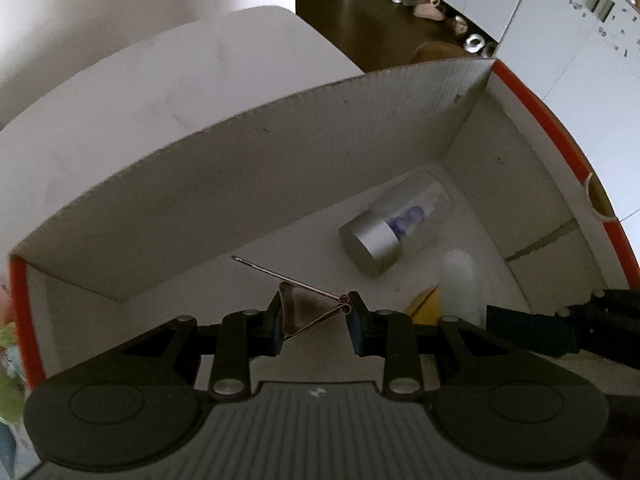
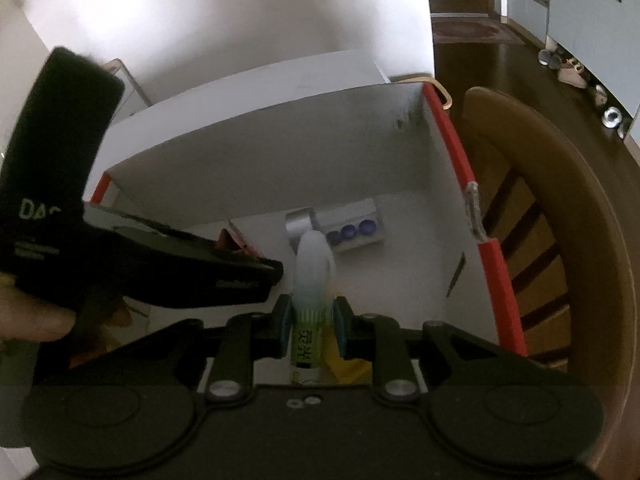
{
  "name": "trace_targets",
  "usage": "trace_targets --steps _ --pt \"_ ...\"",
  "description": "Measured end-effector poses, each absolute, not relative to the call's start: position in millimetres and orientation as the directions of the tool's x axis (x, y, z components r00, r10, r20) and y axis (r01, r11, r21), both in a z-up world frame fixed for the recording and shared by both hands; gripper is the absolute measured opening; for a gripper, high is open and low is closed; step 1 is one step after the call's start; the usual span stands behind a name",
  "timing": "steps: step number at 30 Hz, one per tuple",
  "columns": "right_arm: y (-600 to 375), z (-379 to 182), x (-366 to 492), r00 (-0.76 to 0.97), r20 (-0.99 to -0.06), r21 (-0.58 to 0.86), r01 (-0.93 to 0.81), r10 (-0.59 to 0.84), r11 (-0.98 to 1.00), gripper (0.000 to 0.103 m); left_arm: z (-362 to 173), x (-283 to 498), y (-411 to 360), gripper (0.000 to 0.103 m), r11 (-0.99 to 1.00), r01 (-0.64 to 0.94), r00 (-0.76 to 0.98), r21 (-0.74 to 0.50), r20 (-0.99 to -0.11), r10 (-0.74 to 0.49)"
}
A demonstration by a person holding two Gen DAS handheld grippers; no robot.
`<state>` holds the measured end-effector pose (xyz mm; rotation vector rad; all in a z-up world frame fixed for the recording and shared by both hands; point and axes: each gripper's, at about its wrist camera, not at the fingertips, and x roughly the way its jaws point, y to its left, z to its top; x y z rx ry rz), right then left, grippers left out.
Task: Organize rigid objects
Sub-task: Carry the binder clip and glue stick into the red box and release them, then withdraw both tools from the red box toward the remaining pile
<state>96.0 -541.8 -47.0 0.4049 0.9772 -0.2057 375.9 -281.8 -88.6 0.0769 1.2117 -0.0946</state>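
Both hand-held grippers hung steeply nose-down over the open cardboard box (image 1: 248, 184), white inside with red edging, the likely collecting place for the loose items.

Left hand-held gripper (image 1: 314, 322): clamped on a binder clip (image 1: 298, 316) of bent metal, pads pressing its sides, one wire handle jutting forward over the box floor. Held low inside the walls, probably so the clip could be set down rather than dropped.

Right hand-held gripper (image 2: 310, 326): gripping a glue stick (image 2: 308, 320) by its green labelled body, translucent cap pointing ahead into the box. Jaws narrow, pads against the tube.

Already in the box: a clear jar with a silver lid (image 1: 378, 246), lying on its side near the far corner, blue round pieces inside. A yellow item (image 1: 424, 302) lay partly hidden below the right tool; kind unclear.

A wooden chair (image 2: 540, 216) stood beside the box.
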Motion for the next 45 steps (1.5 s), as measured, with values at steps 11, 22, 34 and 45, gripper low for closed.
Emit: trace_targets --steps 11,22,34,45 --pt "-551 -43 90 0.548 -0.837 0.255 0.365 0.015 0.896 0.032 -87 374 -285 0.03 0.996 0.087 0.339 0.005 -0.941 -0.025" --pt "-542 -29 76 0.577 -0.817 0.252 0.336 0.013 0.907 0.044 -69 363 -280 0.031 0.997 0.072 0.382 0.011 -0.924 -0.018" --pt "-520 7 58 0.642 -0.766 0.255 0.279 0.017 0.926 0.062 -26 316 -269 0.031 0.997 0.069 0.484 -0.036 -0.873 -0.064" --pt "-477 37 46 0.709 -0.705 0.236 0.195 0.03 0.952 0.079 21 264 -246 0.031 0.992 0.064 0.577 -0.109 -0.807 -0.126"
